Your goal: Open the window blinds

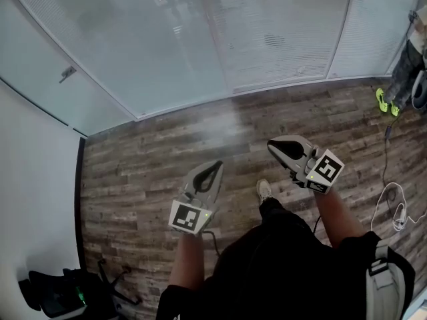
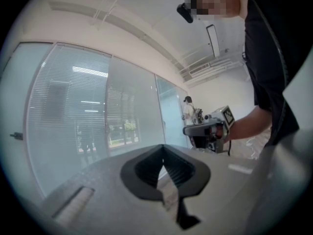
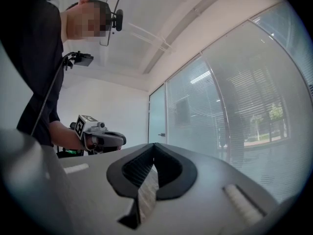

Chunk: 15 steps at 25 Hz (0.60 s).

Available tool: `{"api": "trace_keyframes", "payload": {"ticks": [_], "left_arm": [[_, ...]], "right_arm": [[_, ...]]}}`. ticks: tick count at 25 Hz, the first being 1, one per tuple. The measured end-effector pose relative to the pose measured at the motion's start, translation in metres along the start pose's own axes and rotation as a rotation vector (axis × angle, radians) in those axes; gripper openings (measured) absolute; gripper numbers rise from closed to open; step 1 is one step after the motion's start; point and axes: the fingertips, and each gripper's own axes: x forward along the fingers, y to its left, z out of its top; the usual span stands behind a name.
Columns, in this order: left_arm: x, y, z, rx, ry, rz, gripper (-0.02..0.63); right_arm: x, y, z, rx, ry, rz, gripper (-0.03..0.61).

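the window blinds [image 1: 280, 32], their slats running level, hang ahead of both pairs of jaws and well apart from them, with the right gripper [image 1: 272, 145] seeming slightly nearer than the left gripper [image 1: 215, 167], both clenched on nothing.

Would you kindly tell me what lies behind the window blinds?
Through the blinds only a hazy tree and daylight show; being closed, they cover everything else outside.
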Motion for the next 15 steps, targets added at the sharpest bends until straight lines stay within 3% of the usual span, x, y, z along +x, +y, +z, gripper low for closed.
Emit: {"api": "trace_keyframes", "payload": {"ticks": [6, 10, 15], "left_arm": [[0.021, 0.04, -0.011, 0.0, 0.015, 0.069, 0.005], [0.038, 0.058, -0.001, -0.036, 0.013, 0.083, 0.003], [0.055, 0.085, 0.012, -0.008, 0.035, 0.11, 0.005]], "right_arm": [[0.038, -0.034, -0.005, 0.006, 0.02, 0.074, 0.006], [0.057, -0.055, -0.005, 0.009, 0.009, 0.111, 0.006], [0.077, -0.089, 0.008, 0.014, -0.034, 0.118, 0.006]]}}
